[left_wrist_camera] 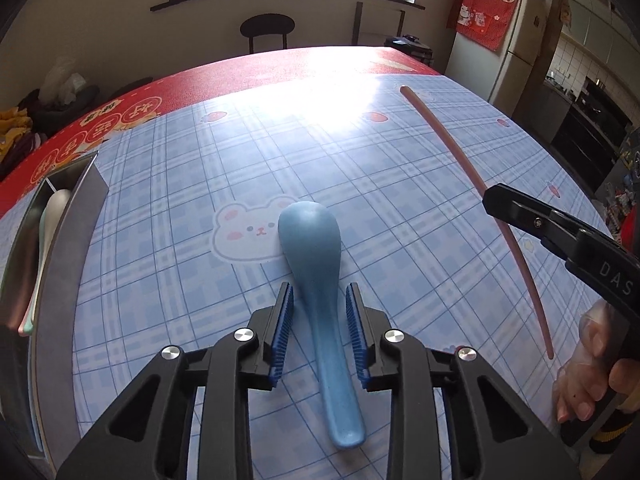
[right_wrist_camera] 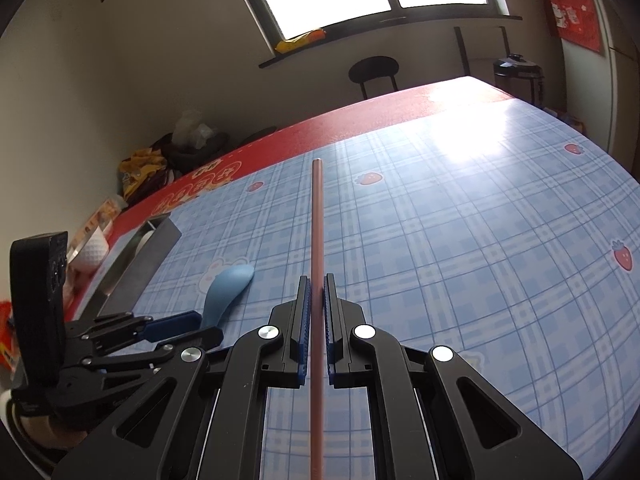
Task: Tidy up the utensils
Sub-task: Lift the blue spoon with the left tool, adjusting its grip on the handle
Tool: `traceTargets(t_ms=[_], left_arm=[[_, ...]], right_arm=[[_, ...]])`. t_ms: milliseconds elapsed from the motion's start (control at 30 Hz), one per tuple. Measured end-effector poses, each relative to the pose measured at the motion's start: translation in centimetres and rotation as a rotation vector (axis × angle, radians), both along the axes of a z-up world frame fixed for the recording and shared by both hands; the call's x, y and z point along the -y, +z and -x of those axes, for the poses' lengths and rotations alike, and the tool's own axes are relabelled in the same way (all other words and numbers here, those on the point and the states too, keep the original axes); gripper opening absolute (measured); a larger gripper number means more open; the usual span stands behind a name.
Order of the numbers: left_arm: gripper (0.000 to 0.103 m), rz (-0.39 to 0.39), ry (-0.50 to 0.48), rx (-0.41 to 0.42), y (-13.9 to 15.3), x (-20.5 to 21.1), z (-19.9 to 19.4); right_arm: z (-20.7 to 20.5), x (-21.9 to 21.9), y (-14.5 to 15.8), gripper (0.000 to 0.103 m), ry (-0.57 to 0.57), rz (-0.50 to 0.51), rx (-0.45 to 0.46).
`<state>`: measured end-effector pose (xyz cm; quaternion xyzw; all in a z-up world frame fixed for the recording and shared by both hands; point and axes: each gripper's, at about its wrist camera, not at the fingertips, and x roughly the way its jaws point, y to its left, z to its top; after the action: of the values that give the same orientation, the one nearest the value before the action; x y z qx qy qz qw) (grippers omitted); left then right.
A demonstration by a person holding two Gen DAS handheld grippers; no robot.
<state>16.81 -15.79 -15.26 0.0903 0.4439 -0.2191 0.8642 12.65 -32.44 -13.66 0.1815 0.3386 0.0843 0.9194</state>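
Observation:
A blue ceramic spoon [left_wrist_camera: 310, 236] lies bowl-down on the blue plaid tablecloth, bowl pointing away. Its handle runs between the blue pads of my left gripper [left_wrist_camera: 319, 290], which is open, with a small gap on each side of the neck. The right wrist view shows the same spoon [right_wrist_camera: 228, 288] beside the left gripper [right_wrist_camera: 196, 330]. My right gripper [right_wrist_camera: 317, 280] is shut on a long pink chopstick [right_wrist_camera: 317, 220], held along the fingers above the table. In the left wrist view the chopstick [left_wrist_camera: 452, 148] arcs across the right side, clamped by the right gripper [left_wrist_camera: 496, 202].
A metal tray [left_wrist_camera: 76, 216] stands at the table's left edge with pale spoons [left_wrist_camera: 52, 216] inside; it also shows as the tray [right_wrist_camera: 148, 256]. A white cup [right_wrist_camera: 94, 250] sits behind it. A person's hand [left_wrist_camera: 588, 380] holds the right gripper. A red border runs along the far side.

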Motion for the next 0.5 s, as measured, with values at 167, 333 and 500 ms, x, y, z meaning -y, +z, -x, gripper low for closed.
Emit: traceTargets(t_ms=[167, 333, 500], left_arm=[[0.02, -0.025, -0.001, 0.019, -0.2, 0.2, -0.2], [0.018, -0.013, -0.002, 0.023, 0.0, 0.1, 0.1], [0.018, 0.04, -0.023, 0.027, 1.2, -1.2, 1.6]], right_arm=[[0.1, 0.2, 0.0, 0.006, 0.01, -0.021, 0.007], [0.2, 0.5, -0.1, 0.006, 0.012, -0.039, 0.014], [0.2, 0.7, -0.1, 0.006, 0.016, -0.049, 0.016]])
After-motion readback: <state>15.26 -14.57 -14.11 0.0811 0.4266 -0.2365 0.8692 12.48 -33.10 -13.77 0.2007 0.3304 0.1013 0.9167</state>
